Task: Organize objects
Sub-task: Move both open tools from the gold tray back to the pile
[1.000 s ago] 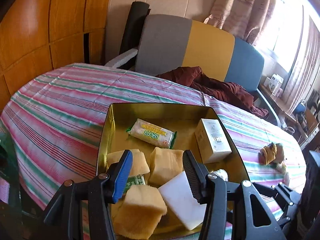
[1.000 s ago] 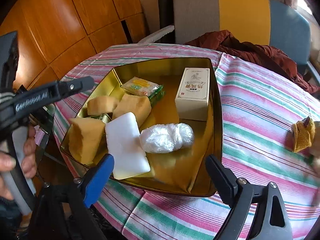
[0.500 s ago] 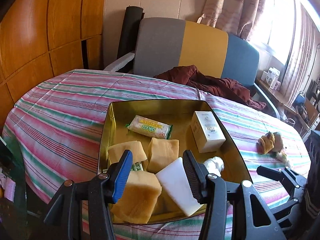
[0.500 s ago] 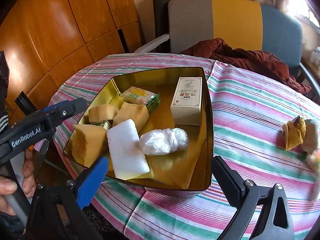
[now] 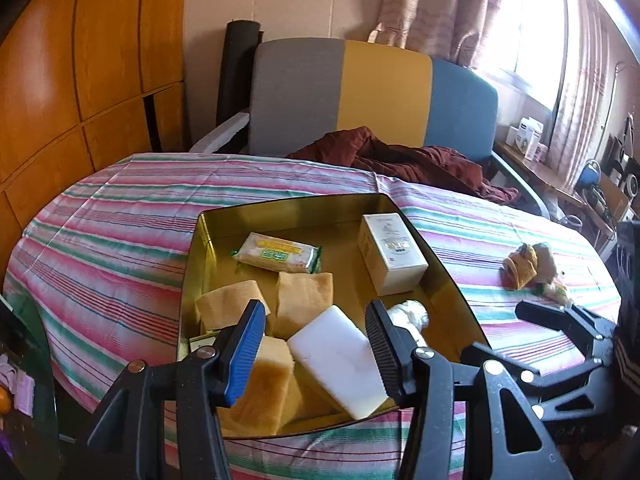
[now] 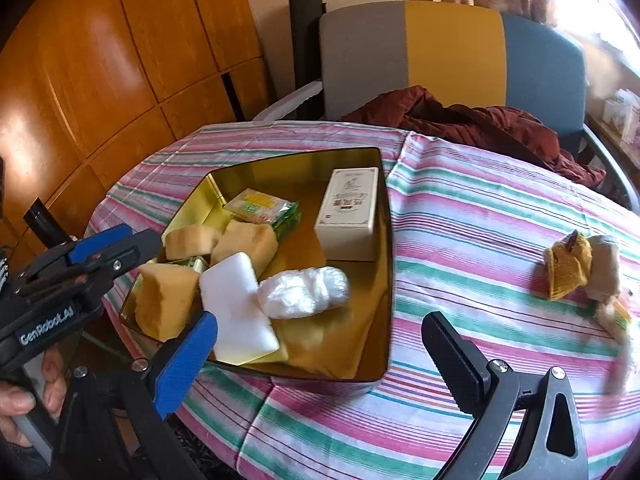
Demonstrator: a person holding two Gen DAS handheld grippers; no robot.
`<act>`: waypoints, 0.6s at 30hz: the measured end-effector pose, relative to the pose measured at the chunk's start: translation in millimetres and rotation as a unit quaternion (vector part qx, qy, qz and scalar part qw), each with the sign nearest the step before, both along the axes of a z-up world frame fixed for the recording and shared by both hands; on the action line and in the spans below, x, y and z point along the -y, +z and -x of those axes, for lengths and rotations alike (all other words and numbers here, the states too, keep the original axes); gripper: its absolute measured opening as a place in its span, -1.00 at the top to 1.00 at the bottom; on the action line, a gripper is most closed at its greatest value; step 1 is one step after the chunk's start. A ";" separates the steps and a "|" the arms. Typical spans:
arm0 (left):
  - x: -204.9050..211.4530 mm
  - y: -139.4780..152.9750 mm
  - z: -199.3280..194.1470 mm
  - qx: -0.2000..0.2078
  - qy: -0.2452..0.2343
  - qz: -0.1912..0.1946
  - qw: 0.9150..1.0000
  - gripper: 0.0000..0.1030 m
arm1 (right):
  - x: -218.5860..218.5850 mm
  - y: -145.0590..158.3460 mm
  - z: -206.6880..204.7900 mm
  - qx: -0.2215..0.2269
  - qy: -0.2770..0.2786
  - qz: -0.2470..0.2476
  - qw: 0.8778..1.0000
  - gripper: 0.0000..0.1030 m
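A gold tin tray (image 5: 280, 210) (image 6: 386, 280) sits on the striped table. In it lie yellow sponges (image 5: 304, 298) (image 6: 164, 300), a white foam block (image 5: 340, 360) (image 6: 236, 308), a wrapped snack pack (image 5: 278, 258) (image 6: 260, 204), a white box (image 5: 390, 252) (image 6: 350, 212) and a clear plastic bundle (image 6: 304, 292). My left gripper (image 5: 314, 352) is open and empty, near the tray's front edge. My right gripper (image 6: 316, 356) is open and empty, near the tray's front right corner.
A yellow cloth and pale scraps (image 5: 528, 266) (image 6: 580, 268) lie on the tablecloth right of the tray. A grey, yellow and blue chair (image 5: 376, 92) with a maroon garment (image 6: 460, 120) stands behind the table. A wood-panelled wall (image 5: 80, 80) is on the left.
Both grippers have drawn back and up from the tray, so more of the table and room shows. The tray's contents have not moved.
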State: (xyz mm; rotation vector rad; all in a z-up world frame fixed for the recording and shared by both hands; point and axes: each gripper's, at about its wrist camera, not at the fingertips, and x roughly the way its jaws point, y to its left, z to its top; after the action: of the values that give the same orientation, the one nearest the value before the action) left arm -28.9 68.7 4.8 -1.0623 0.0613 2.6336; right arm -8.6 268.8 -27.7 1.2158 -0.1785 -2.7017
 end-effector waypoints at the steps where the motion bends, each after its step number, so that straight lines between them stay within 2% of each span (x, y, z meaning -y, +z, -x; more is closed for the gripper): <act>1: -1.8 0.0 -0.6 0.000 -0.003 0.001 1.000 -0.02 | -2.7 0.6 -1.2 -0.001 -0.003 0.000 1.000 -0.99; 10: -22.4 -2.1 -8.0 0.006 -0.037 0.011 0.999 -0.02 | -50.2 1.7 -7.6 0.001 -0.064 0.004 0.998 -0.99; 18: -42.6 -3.9 -12.1 0.012 -0.075 0.015 0.997 -0.02 | -105.9 -1.3 -19.2 0.016 -0.135 -0.005 0.991 -0.99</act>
State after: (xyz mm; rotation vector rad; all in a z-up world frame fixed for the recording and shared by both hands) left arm -16.8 111.2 0.9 -1.0559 0.1683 2.4931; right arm 10.5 374.7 -29.0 1.3248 -0.3585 -2.9143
